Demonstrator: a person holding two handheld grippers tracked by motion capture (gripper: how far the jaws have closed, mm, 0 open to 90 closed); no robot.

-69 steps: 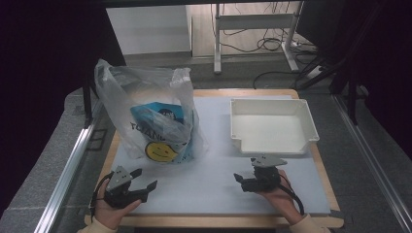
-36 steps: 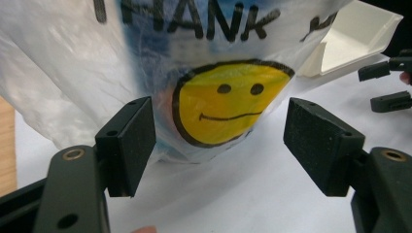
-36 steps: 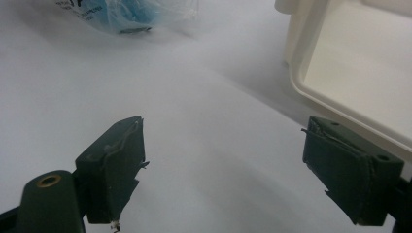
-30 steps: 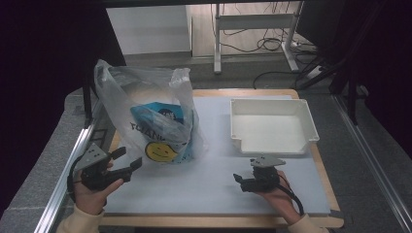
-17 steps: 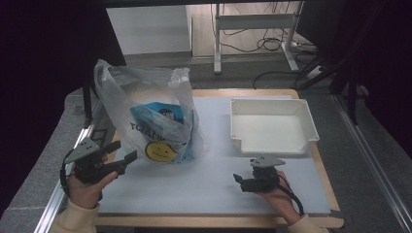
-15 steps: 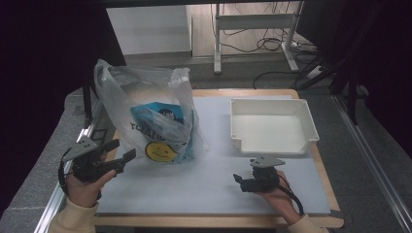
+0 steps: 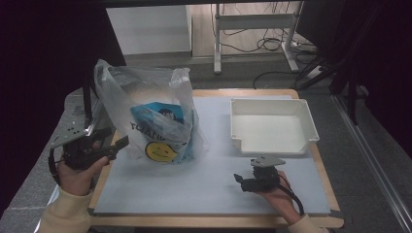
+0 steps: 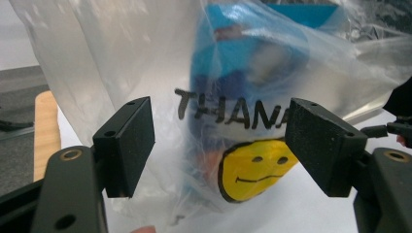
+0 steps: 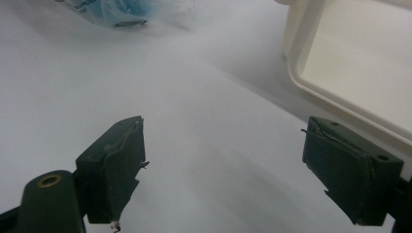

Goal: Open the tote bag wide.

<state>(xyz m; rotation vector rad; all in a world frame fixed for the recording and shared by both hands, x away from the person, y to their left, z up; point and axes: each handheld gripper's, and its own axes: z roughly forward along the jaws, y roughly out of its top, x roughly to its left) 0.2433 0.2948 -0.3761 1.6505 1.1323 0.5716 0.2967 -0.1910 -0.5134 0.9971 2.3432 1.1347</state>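
left tongs (image 8: 218,145) spread, just short of bag (image 8: 228,97) | right tongs (image 9: 238,170) spread, empty, low over worktop (image 9: 194,145) beside tray (image 9: 350,63)

plastic bag (image 8: 145,73) | black print "THANA…", cut off | yellow smiley face (image 8: 255,167) below

The right hand-held gripper (image 9: 223,174) shows its two black jaws rising from the bottom edge, standing wide apart with nothing between them. Beneath them lies the pale grey sheet that covers the table (image 9: 194,97). At the upper right sits a white rectangular plastic tray (image 9: 340,63), its rim near the right jaw. At the top left edge lies part of a clear plastic bag with blue contents (image 9: 121,12).
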